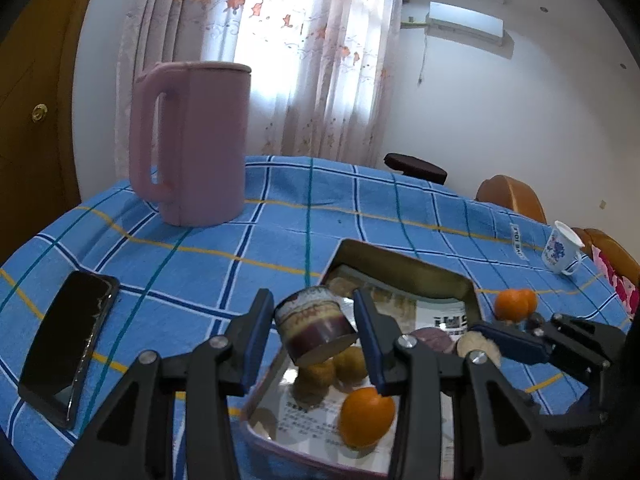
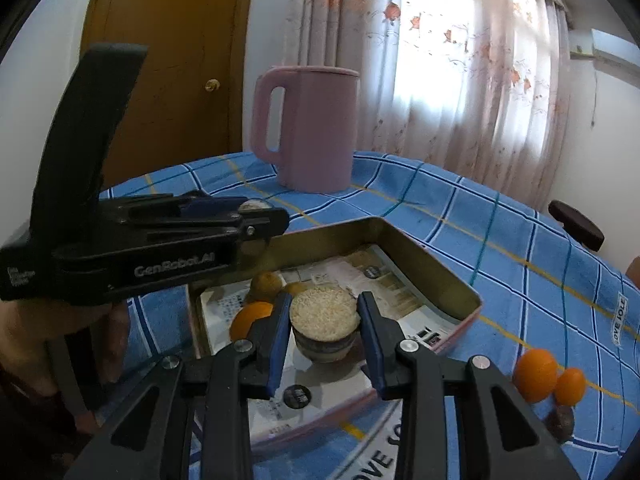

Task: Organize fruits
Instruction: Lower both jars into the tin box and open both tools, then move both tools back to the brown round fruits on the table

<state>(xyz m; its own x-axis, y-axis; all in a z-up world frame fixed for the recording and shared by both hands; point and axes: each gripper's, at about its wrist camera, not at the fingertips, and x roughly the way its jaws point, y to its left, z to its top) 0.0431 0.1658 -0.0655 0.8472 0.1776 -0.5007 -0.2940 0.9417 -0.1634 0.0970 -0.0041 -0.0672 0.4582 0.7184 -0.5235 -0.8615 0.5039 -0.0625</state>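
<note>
A metal tray point(image 1: 404, 260) point(image 2: 432, 268) lined with printed paper sits on the blue checked cloth. My left gripper point(image 1: 316, 330) is shut on a purple-and-cream layered round piece point(image 1: 314, 326), held tilted above the tray's left side. My right gripper point(image 2: 324, 326) is shut on a similar round piece with a pale crumbly top point(image 2: 324, 320), over the tray's middle; it also shows in the left wrist view point(image 1: 516, 340). An orange point(image 1: 366, 416) point(image 2: 250, 318) and small brownish fruits point(image 1: 334, 368) lie in the tray. Two oranges point(image 2: 546, 376) point(image 1: 514, 305) lie on the cloth right of it.
A pink kettle point(image 1: 192, 140) point(image 2: 310, 124) stands at the back of the table. A black phone point(image 1: 66, 344) lies at the left. A white floral cup point(image 1: 560, 252) stands at the right edge. A dark fruit point(image 2: 560, 420) lies by the oranges. Chairs stand beyond the table.
</note>
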